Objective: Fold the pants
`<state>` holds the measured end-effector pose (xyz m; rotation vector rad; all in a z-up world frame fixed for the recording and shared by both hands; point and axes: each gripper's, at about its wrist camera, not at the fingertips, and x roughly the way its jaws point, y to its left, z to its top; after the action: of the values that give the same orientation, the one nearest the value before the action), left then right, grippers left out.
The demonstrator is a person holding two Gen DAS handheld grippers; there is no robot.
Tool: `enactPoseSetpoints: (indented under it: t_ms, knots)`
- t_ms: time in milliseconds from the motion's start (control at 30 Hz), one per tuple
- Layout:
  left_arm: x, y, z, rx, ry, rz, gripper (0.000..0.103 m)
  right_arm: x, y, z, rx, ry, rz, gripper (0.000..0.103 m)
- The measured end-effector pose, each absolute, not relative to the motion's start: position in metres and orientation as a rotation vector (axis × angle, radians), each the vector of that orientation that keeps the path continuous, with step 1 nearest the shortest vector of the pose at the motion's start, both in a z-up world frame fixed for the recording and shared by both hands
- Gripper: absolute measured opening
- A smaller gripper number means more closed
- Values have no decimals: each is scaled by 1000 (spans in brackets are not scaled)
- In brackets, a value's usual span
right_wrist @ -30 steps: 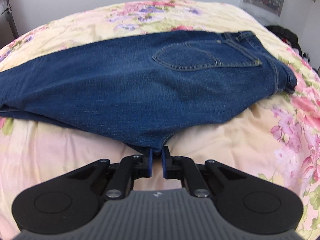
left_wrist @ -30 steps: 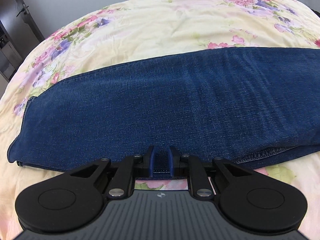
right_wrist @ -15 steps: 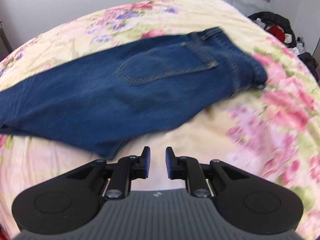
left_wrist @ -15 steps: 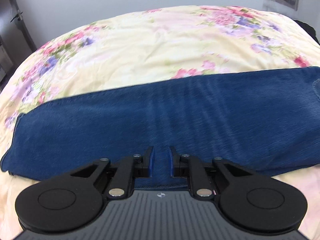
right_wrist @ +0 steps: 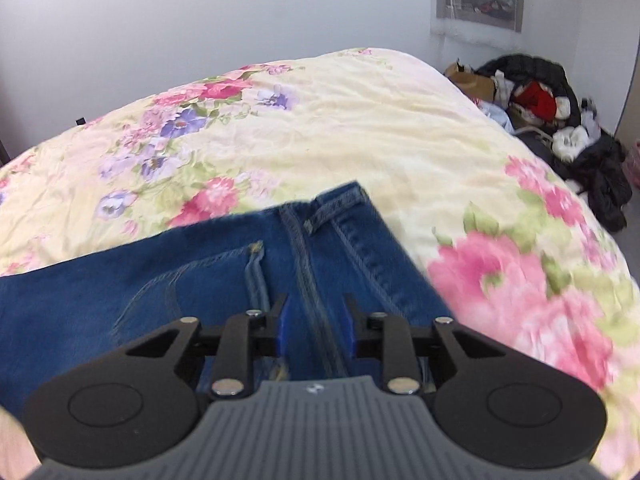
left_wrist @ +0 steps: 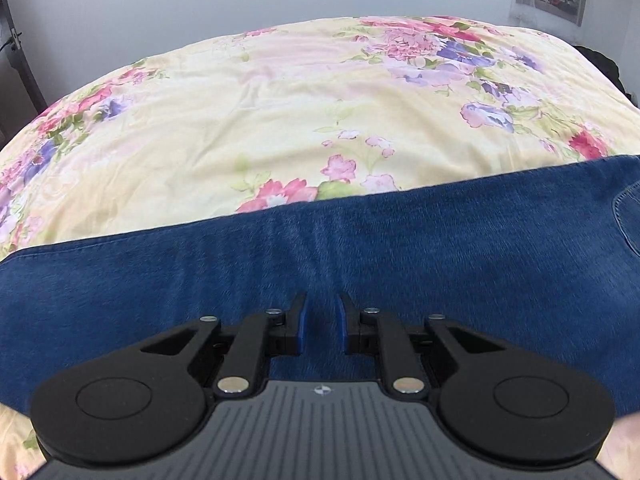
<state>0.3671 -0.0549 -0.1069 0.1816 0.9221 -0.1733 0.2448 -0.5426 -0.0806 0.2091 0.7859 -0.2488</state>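
One pair of pants (left_wrist: 360, 264), dark denim, lies flat on the floral bedspread (left_wrist: 280, 112), already halved w/ one leg on the other. Long axis runs side to side across both views: waistband and back pocket (right_wrist: 192, 280) at the right end, legs trailing off left.

Left gripper (left_wrist: 320, 322) hovers over mid-leg, jaws slightly apart, nothing between them. Right gripper (right_wrist: 316, 320) is above the waistband end; jaws have just been opening, pads spread, denim below but not pinched.

Risks, prob.: grabbing only the top layer so the stacked legs slide apart; soft bedspread bunching under the cloth; uneven lift between the two ends skewing the next fold.

Clothes pile (right_wrist: 560, 120) sits on the floor past the bed.
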Motion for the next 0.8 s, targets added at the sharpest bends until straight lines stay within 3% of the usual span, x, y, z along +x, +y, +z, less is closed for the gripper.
enactPoseSetpoints:
  t_ms: [200, 467, 633, 800]
  knots:
    - [394, -51, -127, 139, 938, -147, 21, 326, -576, -120, 215, 829, -267, 22]
    - [403, -47, -145, 141, 961, -163, 25, 367, -599, -162, 280, 858, -300, 23]
    - [395, -46, -135, 138, 947, -151, 25, 354, -592, -143, 219, 862, -299, 23]
    - [377, -33, -125, 168, 940, -149, 25, 289, -566, -104, 102, 803, -209, 23]
